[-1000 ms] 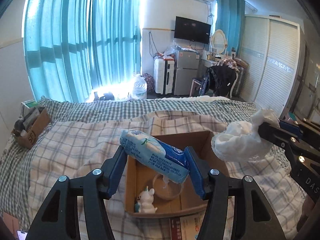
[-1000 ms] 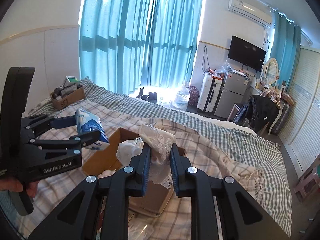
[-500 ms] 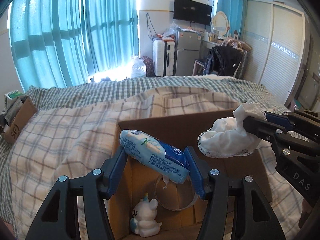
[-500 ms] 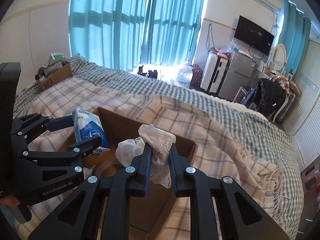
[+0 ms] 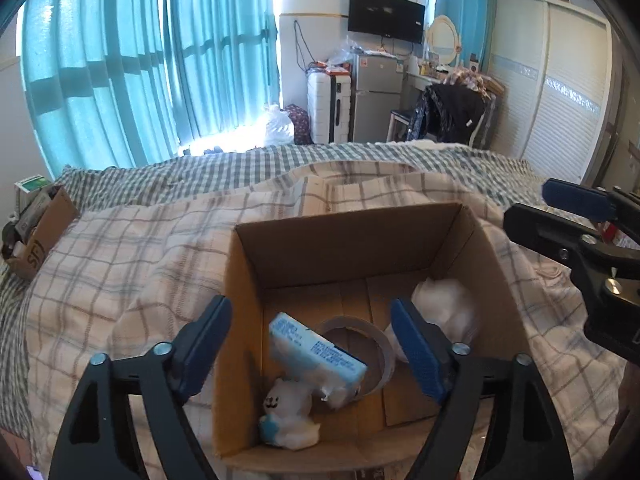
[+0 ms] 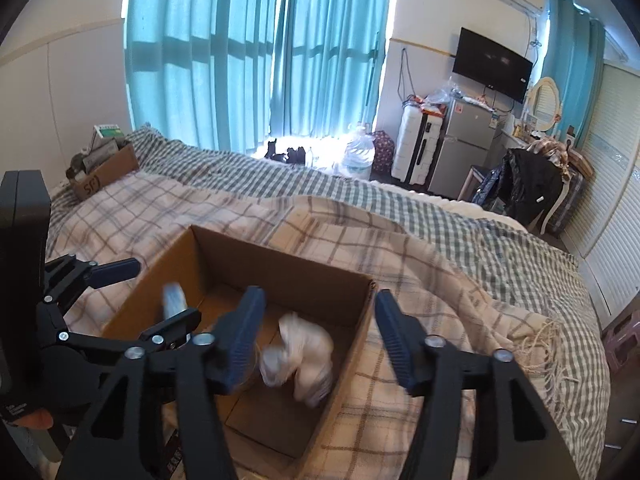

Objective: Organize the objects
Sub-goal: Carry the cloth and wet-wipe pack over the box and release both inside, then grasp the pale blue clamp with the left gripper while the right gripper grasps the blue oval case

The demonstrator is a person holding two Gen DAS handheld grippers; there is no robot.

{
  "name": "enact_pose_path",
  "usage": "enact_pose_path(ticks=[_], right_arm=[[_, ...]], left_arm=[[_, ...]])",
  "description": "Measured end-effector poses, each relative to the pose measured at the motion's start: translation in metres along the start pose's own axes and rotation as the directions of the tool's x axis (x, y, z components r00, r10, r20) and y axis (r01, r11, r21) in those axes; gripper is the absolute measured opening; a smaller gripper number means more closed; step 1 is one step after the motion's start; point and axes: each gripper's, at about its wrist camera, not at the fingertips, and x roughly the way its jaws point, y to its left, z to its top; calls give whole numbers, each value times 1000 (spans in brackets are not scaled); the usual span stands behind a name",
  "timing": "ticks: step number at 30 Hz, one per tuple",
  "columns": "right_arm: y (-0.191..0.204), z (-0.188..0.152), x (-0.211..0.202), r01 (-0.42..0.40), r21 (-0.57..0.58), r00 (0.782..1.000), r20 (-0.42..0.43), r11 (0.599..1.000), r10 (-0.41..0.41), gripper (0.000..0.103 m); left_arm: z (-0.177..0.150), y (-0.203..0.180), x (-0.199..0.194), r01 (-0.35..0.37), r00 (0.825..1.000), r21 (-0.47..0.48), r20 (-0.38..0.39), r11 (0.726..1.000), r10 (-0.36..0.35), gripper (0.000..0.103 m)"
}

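Observation:
An open cardboard box [image 5: 352, 236] sits on the plaid bed cover. My left gripper [image 5: 316, 330] is open and empty above the box. A blue-and-white tissue pack [image 5: 316, 354] lies inside, tilted on a tape roll [image 5: 378, 350] and a small white plush toy [image 5: 290, 414]. My right gripper [image 6: 318, 330] is open and empty over the box [image 6: 280, 272]. A white lace cloth [image 6: 306, 356] lies in the box's right part; it also shows in the left wrist view [image 5: 444, 308]. The pack [image 6: 174, 300] looks blurred in the right wrist view.
A small carton [image 5: 38, 236] with items stands at the bed's far left edge. Beyond the bed are a suitcase [image 5: 324, 106], a fridge [image 5: 376, 98] and a chair with dark clothes [image 5: 452, 114]. Wardrobe doors [image 5: 560, 88] are at the right.
Both grippers have opened. The tissue pack has dropped from the left gripper into the box and the white cloth from the right gripper into the box. Both cameras sit lower over the box.

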Motion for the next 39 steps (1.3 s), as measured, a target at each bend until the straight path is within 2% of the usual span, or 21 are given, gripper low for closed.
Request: enact_pose_path(ticks=[2,4,7,10,17,24,28,32,39], right_arm=[[-1,2,-19,10,3,1000,26,1000,-10,67],[-3,4,-36,16,12,999,43,1000,-17,75],[-6,5,-68,18,21,997,71,1000,-19,78],[-6,6,-105,32,14,993,109,999,-34,80],[-5,-3,-187,43,11,985,165,999,-45,83],[-3,-25,-252,67,-3,979,193,998,-65,87],[-1,-44,-265,67,3,980,186,998,-67,88],[6,-74,-258,70,6,985,160,997,-71,89],[21,-137,-207,54,35,994,96,998,-57,89]], left_arm=[[1,2,-16,2,1000,-22,11,1000,-2,93],[3,4,-30,-5,1000,-38,22,999,5,94],[5,4,-59,-11,999,-57,46,998,13,96],[3,4,-89,-26,996,-64,80,998,31,100],[-7,4,-151,-57,991,-100,119,993,68,100],[-28,-3,-190,-77,987,-108,131,991,91,100],[-52,-7,-194,-87,988,-105,116,991,99,100],[-80,-13,-185,-96,991,-102,85,990,105,100],[-141,-30,-142,-127,992,-91,-16,988,126,100]])
